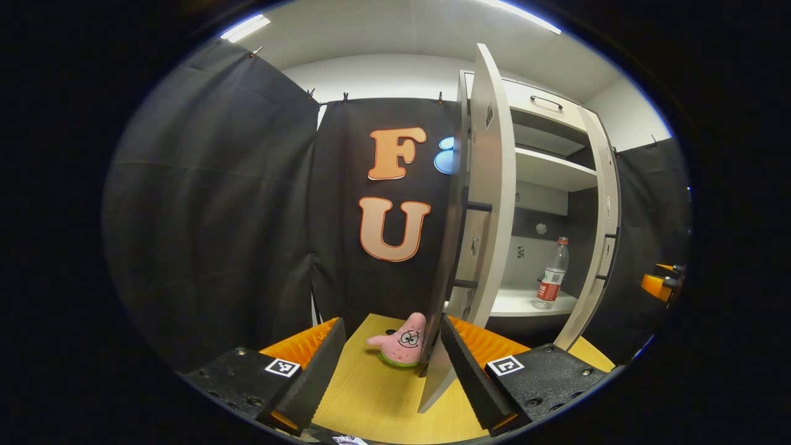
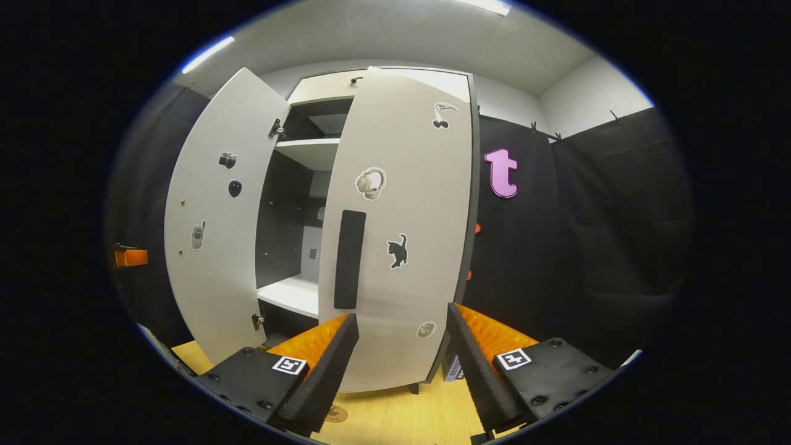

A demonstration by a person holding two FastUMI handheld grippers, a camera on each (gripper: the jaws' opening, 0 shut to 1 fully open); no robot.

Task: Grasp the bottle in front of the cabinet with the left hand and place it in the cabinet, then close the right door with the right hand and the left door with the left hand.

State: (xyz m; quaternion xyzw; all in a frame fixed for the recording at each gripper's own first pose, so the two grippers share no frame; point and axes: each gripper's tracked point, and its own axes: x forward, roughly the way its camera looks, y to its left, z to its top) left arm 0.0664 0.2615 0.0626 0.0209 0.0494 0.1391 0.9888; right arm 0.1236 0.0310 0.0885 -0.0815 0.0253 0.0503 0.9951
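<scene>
The clear bottle (image 1: 552, 275) with a red label stands upright on the cabinet's lower shelf (image 1: 525, 303). In the left gripper view the left door (image 1: 491, 185) is seen nearly edge-on, its lower corner between my open left gripper (image 1: 392, 371) fingers, close to the right one. The right door (image 1: 602, 247) stands ajar beyond the bottle. In the right gripper view the right door (image 2: 401, 235) with its black handle (image 2: 349, 259) is swung partway over the opening, just ahead of my open right gripper (image 2: 401, 364). The left door (image 2: 216, 235) stands wide open.
A pink star-shaped plush toy (image 1: 401, 346) sits on the yellow wooden floor (image 1: 371, 395) left of the left door. The other gripper shows as an orange shape at the far right (image 1: 664, 284) and at the far left (image 2: 126, 256). Upper shelves (image 1: 550, 170) cross the cabinet.
</scene>
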